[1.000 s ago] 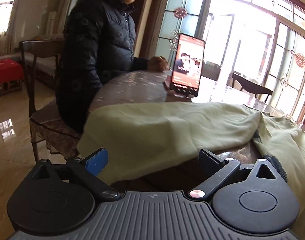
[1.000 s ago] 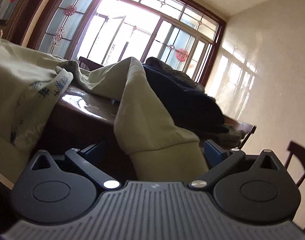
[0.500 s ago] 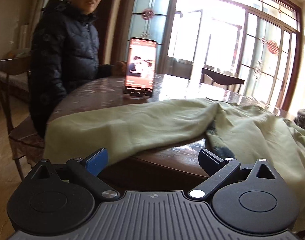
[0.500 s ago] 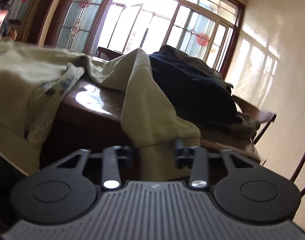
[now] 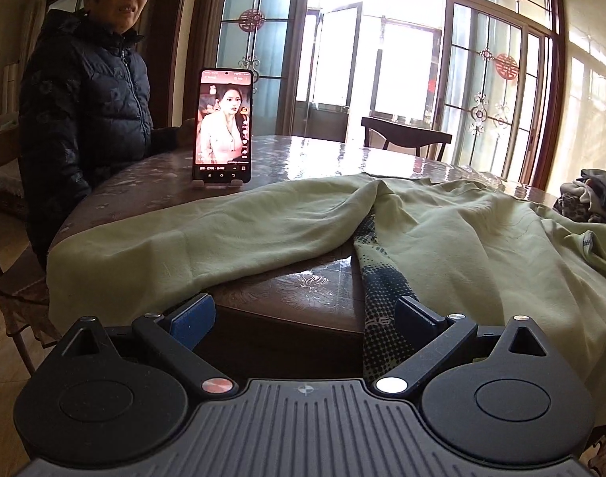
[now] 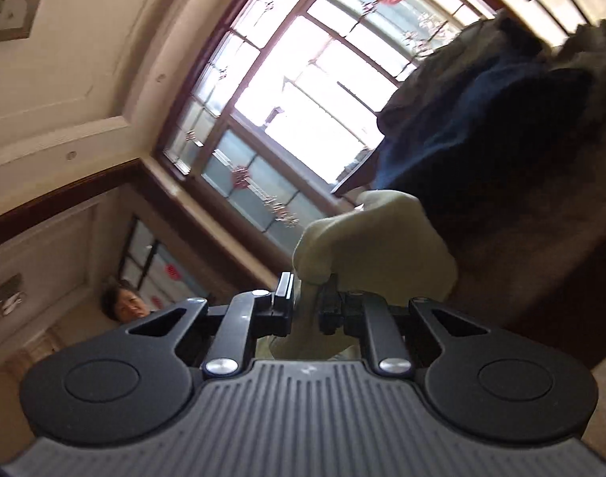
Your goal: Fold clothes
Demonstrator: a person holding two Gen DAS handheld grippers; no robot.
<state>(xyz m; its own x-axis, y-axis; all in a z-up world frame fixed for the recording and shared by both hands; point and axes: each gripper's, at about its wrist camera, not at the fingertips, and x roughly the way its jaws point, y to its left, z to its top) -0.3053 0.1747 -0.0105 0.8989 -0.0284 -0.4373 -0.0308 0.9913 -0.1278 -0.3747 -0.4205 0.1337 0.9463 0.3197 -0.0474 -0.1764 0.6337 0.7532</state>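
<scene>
A pale green sweatshirt (image 5: 442,238) with a dark patterned panel (image 5: 378,278) lies spread over the near part of a brown table (image 5: 303,282); one sleeve hangs over the left edge. My left gripper (image 5: 303,318) is open and empty, at the table's front edge below the cloth. My right gripper (image 6: 309,306) is shut on the sweatshirt's green sleeve cuff (image 6: 366,246). Its camera is tilted up and rolled toward the windows.
A lit phone (image 5: 222,125) stands on the table at the back left. A seated person in a dark jacket (image 5: 84,111) is behind it. A pile of dark clothes (image 6: 482,111) lies near the cuff. A chair (image 5: 406,137) stands beyond the table.
My right gripper, closed on the cuff half a second ago, has lifted and rolled it upward. My left gripper has shifted right along the table edge, still open.
</scene>
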